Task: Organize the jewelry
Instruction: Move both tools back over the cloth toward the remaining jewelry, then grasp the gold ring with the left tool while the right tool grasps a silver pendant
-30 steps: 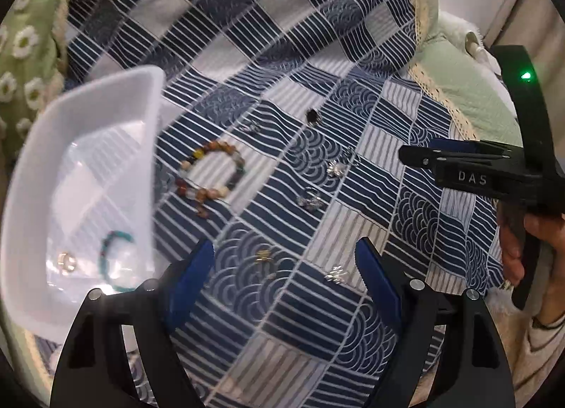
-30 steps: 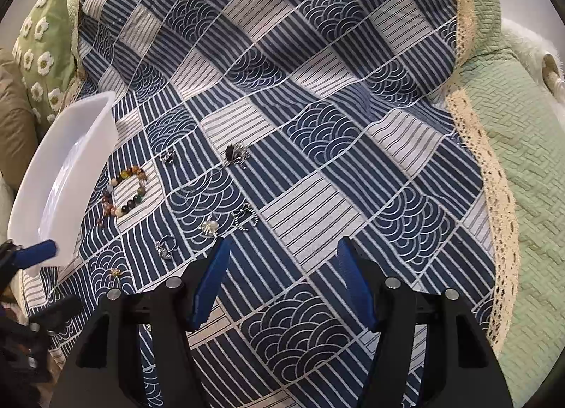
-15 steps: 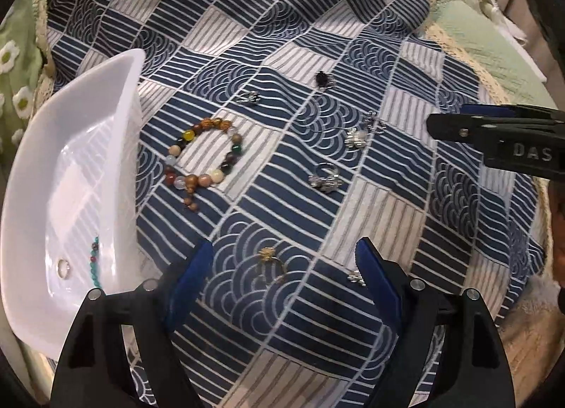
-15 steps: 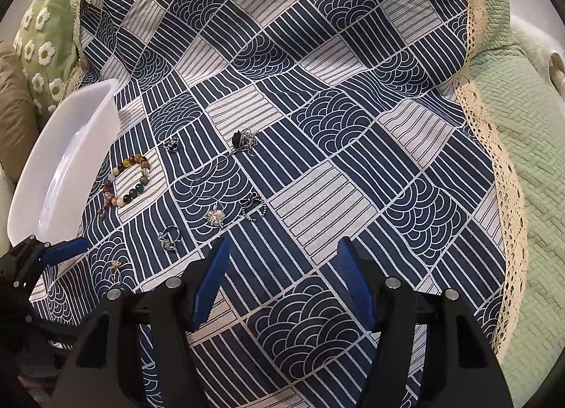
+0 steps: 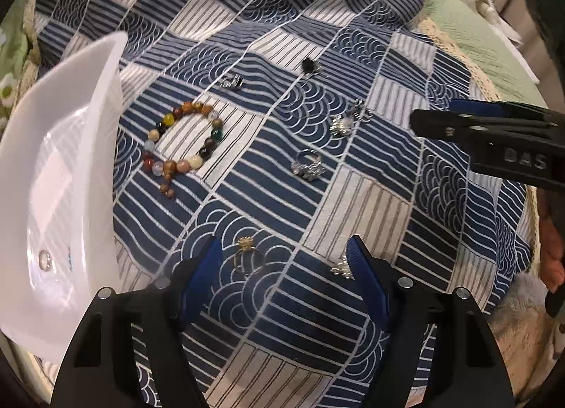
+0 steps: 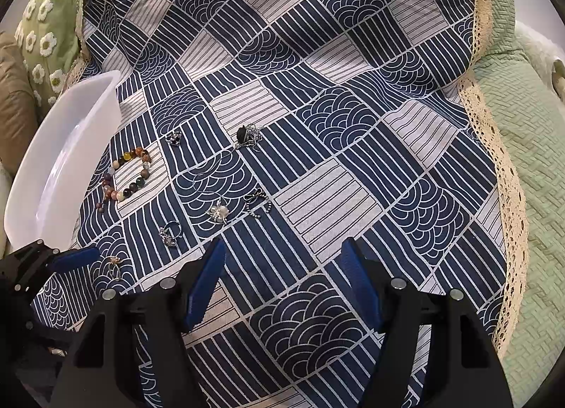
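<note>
Jewelry lies scattered on a blue and white patterned cloth (image 5: 268, 168). My left gripper (image 5: 284, 256) is open and empty, low over the cloth, with a gold ring (image 5: 248, 257) between its fingers and a small silver piece (image 5: 340, 270) by the right finger. Farther off lie a multicoloured bead bracelet (image 5: 182, 145), a silver ring (image 5: 307, 166), a silver flower piece (image 5: 342, 125) and a black-stone pendant (image 5: 310, 65). My right gripper (image 6: 284, 259) is open and empty above the cloth. A white plastic bin (image 5: 53, 196) on the left holds a ring (image 5: 45, 259).
A green floral pillow (image 6: 42, 30) lies behind the bin (image 6: 46, 175). A green quilted cover (image 6: 522, 161) with a lace edge borders the cloth on the right. The bracelet (image 6: 129, 175), the pendant (image 6: 247, 136) and a striped bow piece (image 6: 257, 203) show in the right wrist view.
My left gripper has moved forward and down from the bin toward the gold ring, which now lies between its fingers. My right gripper has stayed open and shifted slightly.
</note>
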`<state>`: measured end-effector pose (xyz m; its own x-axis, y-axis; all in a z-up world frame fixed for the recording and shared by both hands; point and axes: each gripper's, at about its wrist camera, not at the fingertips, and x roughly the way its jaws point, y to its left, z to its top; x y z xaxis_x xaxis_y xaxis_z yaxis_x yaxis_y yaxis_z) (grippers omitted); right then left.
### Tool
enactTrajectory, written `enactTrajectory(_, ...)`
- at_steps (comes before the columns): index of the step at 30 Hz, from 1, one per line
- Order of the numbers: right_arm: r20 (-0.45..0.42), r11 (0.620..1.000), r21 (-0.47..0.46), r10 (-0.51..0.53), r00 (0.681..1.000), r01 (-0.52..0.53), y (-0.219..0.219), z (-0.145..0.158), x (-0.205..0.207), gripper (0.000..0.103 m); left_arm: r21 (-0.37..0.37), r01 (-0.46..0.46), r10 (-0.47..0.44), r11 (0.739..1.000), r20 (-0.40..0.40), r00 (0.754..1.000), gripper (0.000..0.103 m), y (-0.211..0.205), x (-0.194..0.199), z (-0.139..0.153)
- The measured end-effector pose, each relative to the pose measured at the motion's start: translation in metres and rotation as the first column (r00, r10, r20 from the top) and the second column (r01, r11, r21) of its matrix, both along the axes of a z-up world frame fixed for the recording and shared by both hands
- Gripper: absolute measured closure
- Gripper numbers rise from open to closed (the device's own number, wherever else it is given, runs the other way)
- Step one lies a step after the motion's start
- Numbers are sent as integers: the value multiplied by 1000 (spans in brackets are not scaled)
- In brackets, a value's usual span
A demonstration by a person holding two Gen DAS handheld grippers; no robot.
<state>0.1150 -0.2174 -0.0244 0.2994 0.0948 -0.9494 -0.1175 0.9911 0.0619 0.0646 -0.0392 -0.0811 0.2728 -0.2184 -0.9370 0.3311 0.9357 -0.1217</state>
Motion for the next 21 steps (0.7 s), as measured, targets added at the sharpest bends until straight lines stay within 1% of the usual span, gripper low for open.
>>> enactTrajectory(2, -1, 1000, -3, -1, 1000, 1, 0, 0, 0, 35, 3, -7, 7, 1000, -9, 1000, 38, 2, 2, -4)
enactTrajectory(5, 0, 1000, -9, 3, 1000, -3, 1, 0, -1, 32, -5, -20, 20, 1000, -38, 999, 43, 4, 6, -13)
enactTrajectory(7, 5, 1000, -13, 9, 1000, -9, 2, 1, 0, 31, -15, -32, 32, 999, -46, 998, 55, 5, 8, -15)
enactTrajectory(9, 3, 1000, -13, 11, 1000, -11, 2, 1, 0, 31, -18, -36, 35, 999, -47, 998, 61, 7, 10, -16)
enactTrajectory(11, -2, 1000, -15, 12, 1000, -12, 2, 0, 1, 31, -16, -46, 45, 999, -54, 998, 64, 10, 12, -18)
enactTrajectory(13, -7, 1000, -15, 9, 1000, -9, 1, -1, 1, 31, -1, -43, 43, 999, -49, 998, 72, 11, 12, -18)
enactTrajectory(15, -10, 1000, -17, 7, 1000, -7, 1, -3, 2, 31, 17, -40, 41, 999, -43, 998, 76, 11, 11, -17)
enactTrajectory(18, -9, 1000, -21, 2, 1000, -2, 2, -5, 5, 31, 7, -38, 38, 999, -49, 998, 84, 12, 11, -16)
enactTrajectory(21, 13, 999, -36, -1, 1000, 2, 5, -5, 12, 31, -9, -36, 36, 999, -47, 998, 85, 13, 11, -12)
